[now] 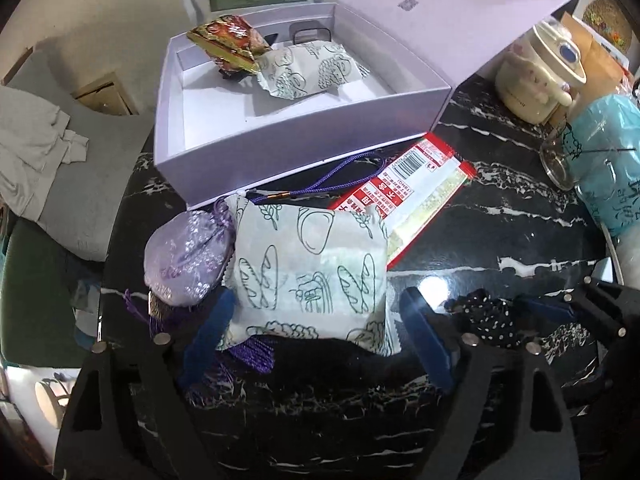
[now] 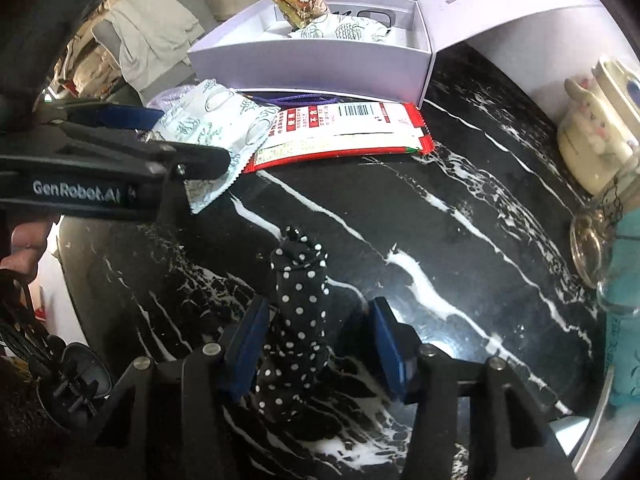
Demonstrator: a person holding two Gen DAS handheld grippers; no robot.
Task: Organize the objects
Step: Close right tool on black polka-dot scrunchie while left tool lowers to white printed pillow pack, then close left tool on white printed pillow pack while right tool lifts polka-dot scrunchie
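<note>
A white packet printed with bread drawings (image 1: 308, 264) lies on the black marble table (image 1: 500, 232). My left gripper (image 1: 318, 296) stands open astride it, one blue pad at each side edge. Against the packet's left side sits a purple satin pouch (image 1: 188, 260), and a red and white packet (image 1: 420, 188) lies partly under it. A rolled black cloth with white dots (image 2: 300, 308) lies between the fingers of my right gripper (image 2: 320, 302). There is a gap on the cloth's right side, so this gripper is open too. Behind stands an open lavender box (image 1: 280, 152).
Inside the box lie a red and gold snack packet (image 1: 230, 42) and a second bread-printed packet (image 1: 308, 68). At the right edge stand a cream lidded mug (image 1: 536, 76), a glass (image 1: 556, 160) and a teal plastic bag (image 1: 612, 160). A grey sofa with clothes (image 1: 36, 152) is at the left.
</note>
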